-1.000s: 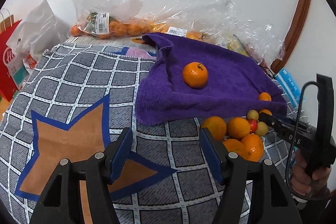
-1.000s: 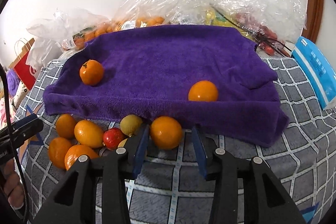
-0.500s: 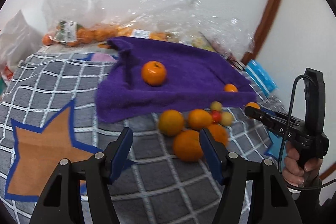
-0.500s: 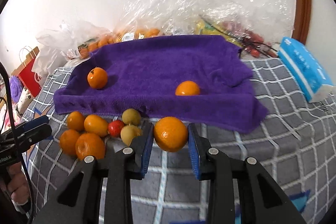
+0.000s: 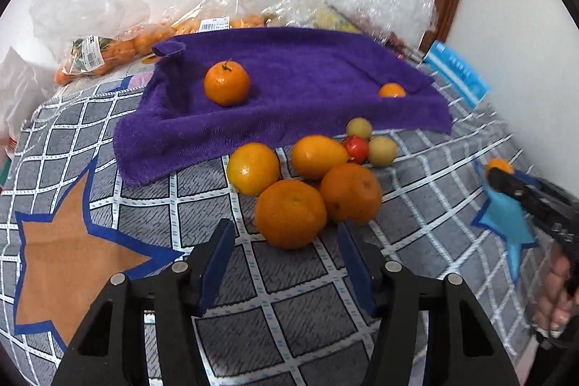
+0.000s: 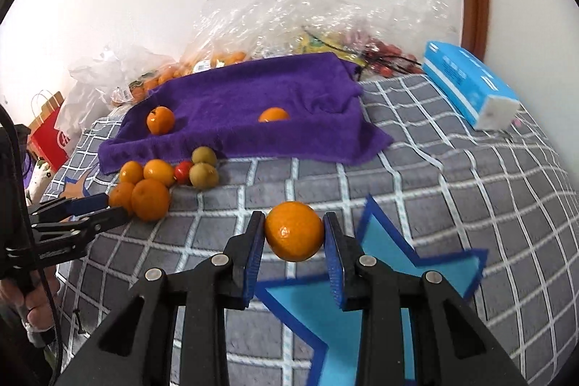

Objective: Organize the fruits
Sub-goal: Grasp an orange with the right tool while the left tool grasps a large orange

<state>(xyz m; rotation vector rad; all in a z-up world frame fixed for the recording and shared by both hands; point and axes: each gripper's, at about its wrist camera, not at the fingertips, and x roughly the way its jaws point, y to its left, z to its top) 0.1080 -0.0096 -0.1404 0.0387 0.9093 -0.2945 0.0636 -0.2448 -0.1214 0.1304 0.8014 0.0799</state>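
Orange and round, a mandarin (image 6: 294, 231) sits clamped in the right gripper (image 6: 294, 241) above a light-blue star (image 6: 365, 299). The left gripper (image 5: 286, 255), jaws just narrowing yet apart and holding nothing, hangs near the fruit pile's nearest orange (image 5: 290, 213).

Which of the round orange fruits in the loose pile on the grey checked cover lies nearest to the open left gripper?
The large round orange at the front of the pile. It lies just ahead of the left gripper, between the lines of its blue pads; the other pile oranges lie behind or beside it.
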